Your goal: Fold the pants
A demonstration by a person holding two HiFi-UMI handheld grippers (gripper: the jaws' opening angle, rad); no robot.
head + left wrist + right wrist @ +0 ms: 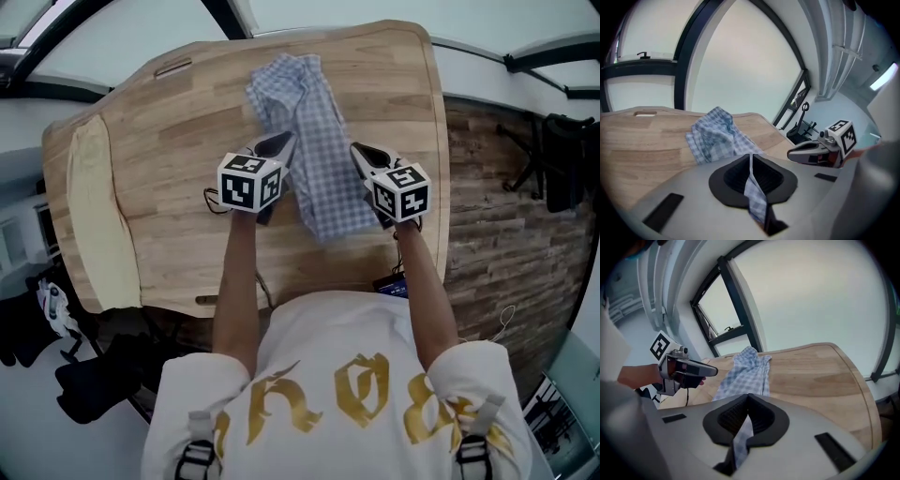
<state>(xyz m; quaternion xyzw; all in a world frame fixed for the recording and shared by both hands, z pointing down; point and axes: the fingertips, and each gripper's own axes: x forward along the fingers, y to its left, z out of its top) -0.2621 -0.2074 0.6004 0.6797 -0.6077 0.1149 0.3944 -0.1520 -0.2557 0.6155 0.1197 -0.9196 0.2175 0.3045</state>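
Fingers (733, 177) of left gripper (280, 142) and right gripper (360, 150) tight on checked pants (325, 164).

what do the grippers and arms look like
The left gripper and the right gripper are grey tapering tools with black ribbed pads, each carrying a white cube with black square markers. A thin black cable hangs by the left one. The arms are bare below a white gold-printed T-shirt's short sleeves.
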